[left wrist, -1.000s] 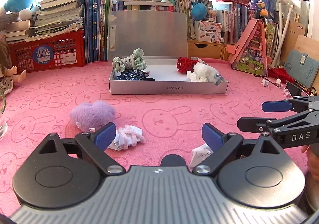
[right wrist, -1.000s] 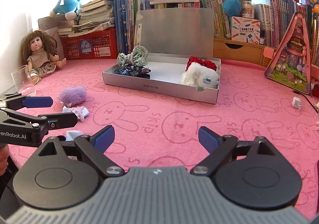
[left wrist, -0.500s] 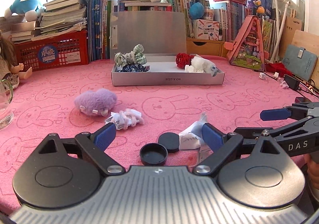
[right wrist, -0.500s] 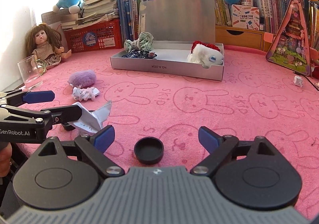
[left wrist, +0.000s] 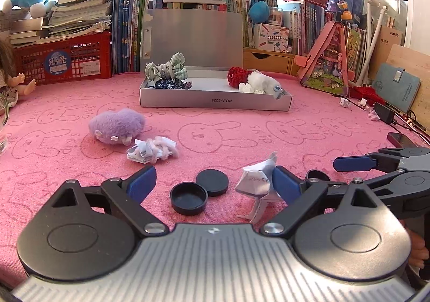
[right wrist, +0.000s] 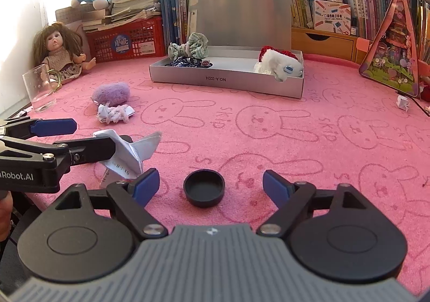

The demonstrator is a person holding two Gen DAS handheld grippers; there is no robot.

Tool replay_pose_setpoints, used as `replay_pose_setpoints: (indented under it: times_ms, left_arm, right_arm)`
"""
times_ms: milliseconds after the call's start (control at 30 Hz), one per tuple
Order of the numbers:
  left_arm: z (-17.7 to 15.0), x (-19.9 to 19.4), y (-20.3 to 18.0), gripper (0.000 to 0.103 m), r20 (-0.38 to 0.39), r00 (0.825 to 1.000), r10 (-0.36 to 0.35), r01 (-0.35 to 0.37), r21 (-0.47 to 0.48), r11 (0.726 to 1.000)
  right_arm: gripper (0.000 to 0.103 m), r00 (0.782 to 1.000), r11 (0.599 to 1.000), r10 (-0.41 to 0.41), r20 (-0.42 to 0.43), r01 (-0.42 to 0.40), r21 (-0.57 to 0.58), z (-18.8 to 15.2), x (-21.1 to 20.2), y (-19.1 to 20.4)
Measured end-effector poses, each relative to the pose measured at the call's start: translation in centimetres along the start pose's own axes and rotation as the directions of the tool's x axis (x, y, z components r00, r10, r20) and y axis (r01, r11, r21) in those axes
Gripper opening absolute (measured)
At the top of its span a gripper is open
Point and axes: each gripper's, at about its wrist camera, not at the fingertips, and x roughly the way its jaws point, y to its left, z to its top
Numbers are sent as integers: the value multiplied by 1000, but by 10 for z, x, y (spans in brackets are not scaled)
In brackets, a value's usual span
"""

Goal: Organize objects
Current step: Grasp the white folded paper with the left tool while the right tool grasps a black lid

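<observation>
Both wrist cameras are looking low and close across the pink mat (left wrist: 268, 124), facing the silver box (right wrist: 225, 78); both are sharing it.

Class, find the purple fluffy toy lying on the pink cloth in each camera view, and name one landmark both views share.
Left wrist view: the purple fluffy toy lies left of centre, just behind the crumpled paper.
Right wrist view: the toy lies at mid-left, right of the glass.
Shared landmark: the open silver box beyond it, toward the books.
</observation>
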Motion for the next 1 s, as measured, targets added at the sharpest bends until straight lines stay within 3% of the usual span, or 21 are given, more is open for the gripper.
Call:
replay_pose_setpoints:
  times_ms: [333, 600, 867, 1000]
  left_arm:
    - [-2, 5, -16, 89, -2, 997, -79, 79, 14, 997]
    - [1, 10, -16, 83, -5, 997, -74, 74, 20, 997]
    - [-2, 13, -18, 80, -20, 996, -87, 88, 16, 996]
    - [-1, 17, -22, 77, -24, 995, -100, 100, 13, 995]
  right_arm:
    - [75, 1000, 1000, -20, 5, 20, 14, -3, 0, -2]
    - [64, 1000, 1000, -28, 11, 28, 1, -5, -2, -3]
    - [39, 1000, 1000, -28, 13, 28, 0, -4, -4, 0]
    - [38, 1000, 999, -26, 10, 26, 20, -3, -4, -3]
